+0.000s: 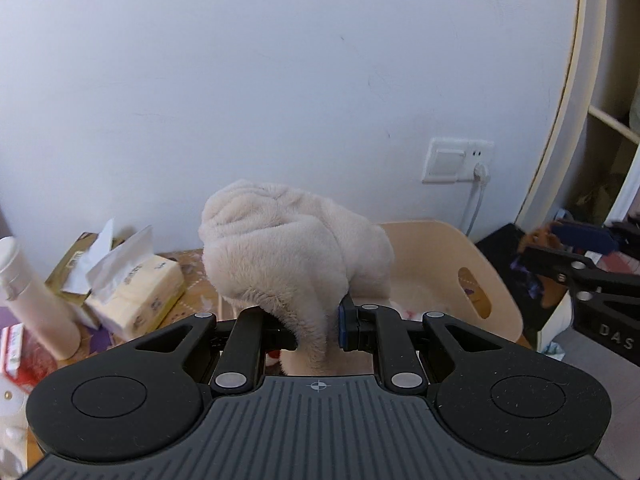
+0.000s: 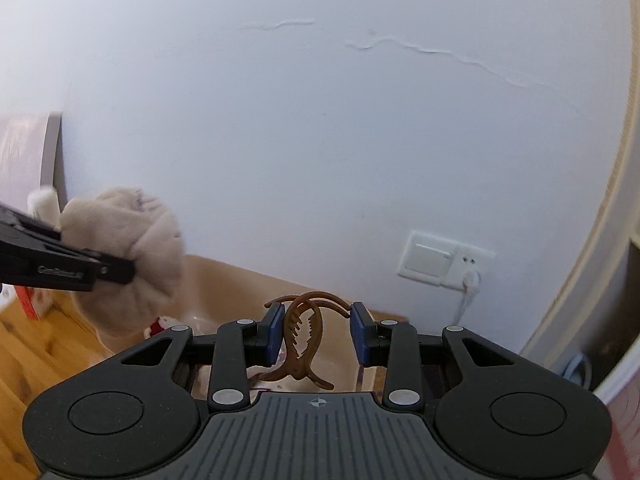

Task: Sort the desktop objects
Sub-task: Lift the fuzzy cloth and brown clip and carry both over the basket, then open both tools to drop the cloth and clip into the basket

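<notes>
A beige plush toy (image 1: pixel 288 248) hangs in the air with my left gripper (image 1: pixel 318 328) shut on its lower fold. Just behind and below it stands a beige basket (image 1: pixel 448 248) with an oval handle hole. My right gripper (image 2: pixel 316 334) is shut on a brown hair claw clip (image 2: pixel 302 340), which stands upright between the blue pads above the basket (image 2: pixel 224 280). From the right wrist view the plush toy (image 2: pixel 132 248) and the left gripper (image 2: pixel 120 270) appear at the left. The left wrist view has the right gripper (image 1: pixel 552 246) at its right edge.
Two tissue packs (image 1: pixel 136 292) and a white bottle (image 1: pixel 36 296) stand on the desk at the left. A wall socket (image 1: pixel 456 160) with a plugged cable sits behind the basket. Open shelves (image 1: pixel 608 120) rise at the right. Wooden desk top (image 2: pixel 32 344) lies at the lower left.
</notes>
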`<state>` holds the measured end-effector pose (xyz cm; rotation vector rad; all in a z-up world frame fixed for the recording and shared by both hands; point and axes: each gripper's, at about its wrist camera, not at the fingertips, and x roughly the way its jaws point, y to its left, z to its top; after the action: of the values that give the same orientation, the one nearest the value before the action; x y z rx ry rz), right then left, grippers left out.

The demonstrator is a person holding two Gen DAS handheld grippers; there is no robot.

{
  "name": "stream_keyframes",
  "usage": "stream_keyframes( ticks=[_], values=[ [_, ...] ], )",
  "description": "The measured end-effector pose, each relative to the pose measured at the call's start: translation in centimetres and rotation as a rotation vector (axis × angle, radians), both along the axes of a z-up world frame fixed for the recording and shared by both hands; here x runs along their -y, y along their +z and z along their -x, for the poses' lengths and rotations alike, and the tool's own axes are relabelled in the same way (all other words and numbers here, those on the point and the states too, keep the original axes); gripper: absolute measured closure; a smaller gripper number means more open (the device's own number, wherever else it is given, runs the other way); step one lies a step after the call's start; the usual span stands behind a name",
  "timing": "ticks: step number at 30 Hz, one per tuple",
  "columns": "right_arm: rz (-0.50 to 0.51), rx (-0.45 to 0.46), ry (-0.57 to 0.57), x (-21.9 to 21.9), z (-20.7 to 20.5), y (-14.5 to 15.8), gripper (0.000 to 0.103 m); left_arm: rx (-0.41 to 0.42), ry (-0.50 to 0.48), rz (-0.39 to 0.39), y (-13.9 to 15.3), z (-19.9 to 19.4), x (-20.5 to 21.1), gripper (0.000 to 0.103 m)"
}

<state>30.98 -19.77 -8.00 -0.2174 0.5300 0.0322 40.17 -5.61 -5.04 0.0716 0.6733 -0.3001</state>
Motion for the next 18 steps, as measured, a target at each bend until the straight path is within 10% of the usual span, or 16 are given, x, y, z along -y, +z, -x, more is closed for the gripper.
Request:
stream_keyframes(
  ticks=[18],
  values=[
    [-0.046,-0.284,-0.011,1.4,-7.1,-9.1,0.070,-0.245,-0.092,-0.144,-8.6,-4.1,2.1,0.085]
  ],
)
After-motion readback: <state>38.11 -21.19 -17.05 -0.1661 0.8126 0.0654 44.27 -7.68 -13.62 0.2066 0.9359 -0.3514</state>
